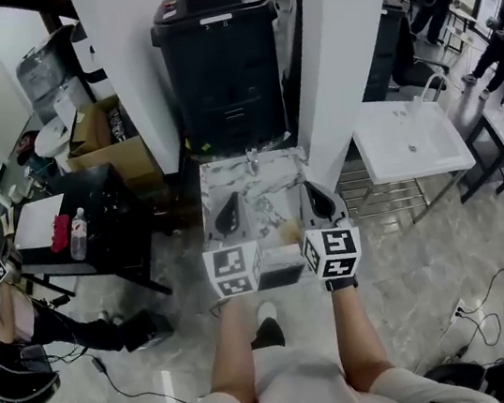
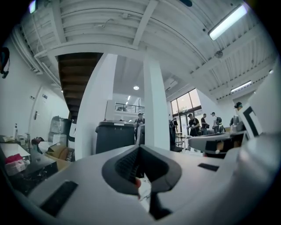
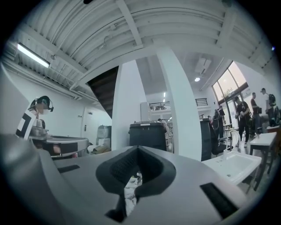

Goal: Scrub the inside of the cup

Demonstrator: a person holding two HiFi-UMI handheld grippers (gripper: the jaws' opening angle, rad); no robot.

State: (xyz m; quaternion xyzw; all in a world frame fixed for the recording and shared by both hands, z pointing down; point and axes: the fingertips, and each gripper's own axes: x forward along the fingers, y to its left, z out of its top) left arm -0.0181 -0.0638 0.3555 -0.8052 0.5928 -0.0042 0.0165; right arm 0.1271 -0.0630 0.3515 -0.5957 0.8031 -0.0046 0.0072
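In the head view both grippers are held level, side by side, over the near edge of a small marble-topped table [image 1: 271, 169]. My left gripper [image 1: 228, 211] is shut with nothing between its jaws. My right gripper [image 1: 320, 200] is likewise shut and empty. A small upright clear thing [image 1: 251, 160], perhaps the cup, stands at the table's far edge, beyond both grippers. A tan patch [image 1: 288, 233] lies on the table between the marker cubes; I cannot tell what it is. The left gripper [image 2: 139, 151] and the right gripper [image 3: 138, 151] show closed jaws in their own views.
A black wheeled bin [image 1: 220, 58] stands behind the table between two white pillars. A white sink [image 1: 411, 147] is at the right, a wire rack [image 1: 379, 195] beside it. At the left are a black table [image 1: 110, 232] with a bottle [image 1: 78, 235], and a cardboard box [image 1: 109, 138]. Cables cross the floor.
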